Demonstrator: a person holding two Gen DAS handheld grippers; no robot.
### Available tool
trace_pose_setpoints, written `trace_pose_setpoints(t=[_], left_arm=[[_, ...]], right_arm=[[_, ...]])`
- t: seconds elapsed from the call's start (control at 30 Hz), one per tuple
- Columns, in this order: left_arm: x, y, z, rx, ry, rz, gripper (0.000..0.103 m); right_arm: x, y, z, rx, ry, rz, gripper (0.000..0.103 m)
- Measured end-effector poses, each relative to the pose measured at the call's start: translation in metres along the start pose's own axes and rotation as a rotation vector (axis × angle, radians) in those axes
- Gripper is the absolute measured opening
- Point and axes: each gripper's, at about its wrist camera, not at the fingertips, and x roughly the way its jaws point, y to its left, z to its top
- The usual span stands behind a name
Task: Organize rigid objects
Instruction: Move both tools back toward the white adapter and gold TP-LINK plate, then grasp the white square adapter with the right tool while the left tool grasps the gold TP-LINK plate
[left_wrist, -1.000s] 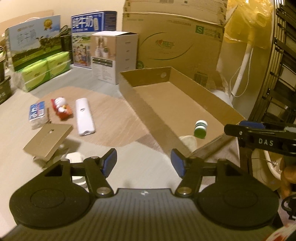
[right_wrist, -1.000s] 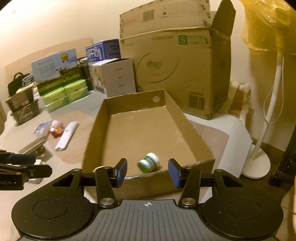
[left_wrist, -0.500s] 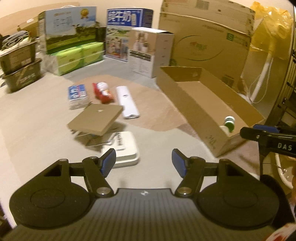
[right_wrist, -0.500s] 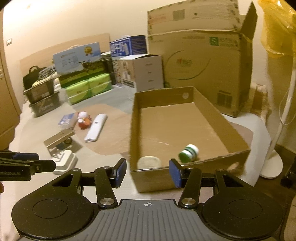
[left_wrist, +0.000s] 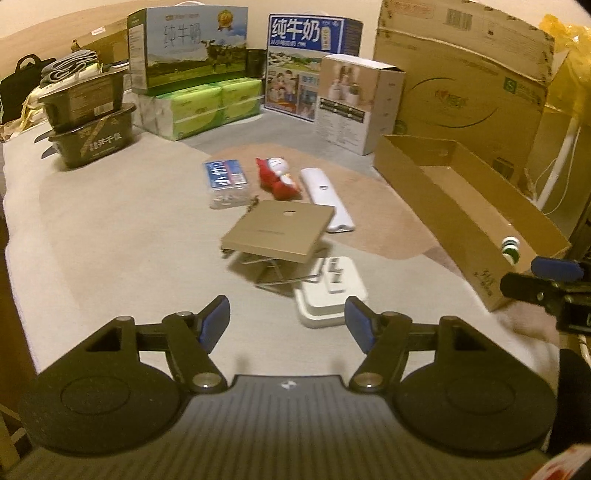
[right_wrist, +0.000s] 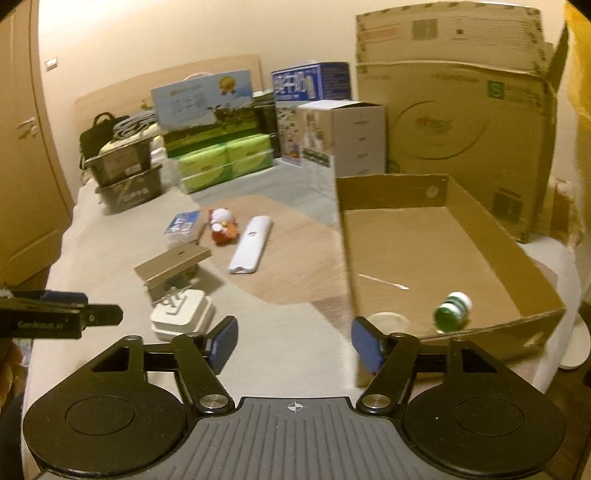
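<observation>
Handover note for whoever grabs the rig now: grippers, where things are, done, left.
Left gripper: open, empty. Right gripper: open, empty.
In the shallow brown cardboard tray: green bottle with white cap on its side, and a round cream lid, both at the near end.
On the beige surface, not yet put away: white square adapter, tan flat box on a wire stand, white remote, red-and-white toy figure, blue-topped clear pack.
Left: move those five into the tray; the adapter is closest.
</observation>
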Motion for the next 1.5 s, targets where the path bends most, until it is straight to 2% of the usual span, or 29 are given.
trace_pose_setpoints(t=[0.1, 0.27, 0.43, 0.77, 1.17, 1.27, 1.3, 1.37, 1.43, 1.5], left_arm=[[0.006, 0.01, 0.004, 0.021, 0.02, 0.008, 0.068], [0.012, 0.028, 0.01, 0.047, 0.015, 0.013, 0.081], [0.017, 0.049, 0.017, 0.04, 0.009, 0.008, 0.089], [0.035, 0.074, 0.025, 0.035, 0.023, -0.023, 0.09], [0.052, 0.085, 0.027, 0.013, 0.016, -0.045, 0.09], [0.054, 0.083, 0.028, 0.016, 0.014, -0.054, 0.09], [0.054, 0.082, 0.028, 0.017, 0.013, -0.057, 0.09], [0.054, 0.08, 0.028, 0.02, 0.012, -0.062, 0.09], [0.055, 0.078, 0.028, 0.023, 0.012, -0.068, 0.09], [0.054, 0.074, 0.029, 0.029, 0.011, -0.073, 0.09]], right_arm=[[0.008, 0.01, -0.001, -0.013, 0.011, 0.017, 0.078], [0.028, 0.028, -0.002, -0.025, 0.047, 0.035, 0.084], [0.049, 0.05, -0.003, -0.045, 0.069, 0.051, 0.088], [0.1, 0.095, -0.009, -0.085, 0.113, 0.088, 0.089], [0.147, 0.108, -0.009, -0.102, 0.12, 0.054, 0.089], [0.15, 0.108, -0.01, -0.118, 0.122, 0.044, 0.087], [0.15, 0.107, -0.01, -0.122, 0.126, 0.04, 0.084], [0.149, 0.105, -0.011, -0.134, 0.128, 0.036, 0.072], [0.146, 0.101, -0.012, -0.148, 0.127, 0.033, 0.065], [0.142, 0.096, -0.012, -0.149, 0.135, 0.033, 0.065]])
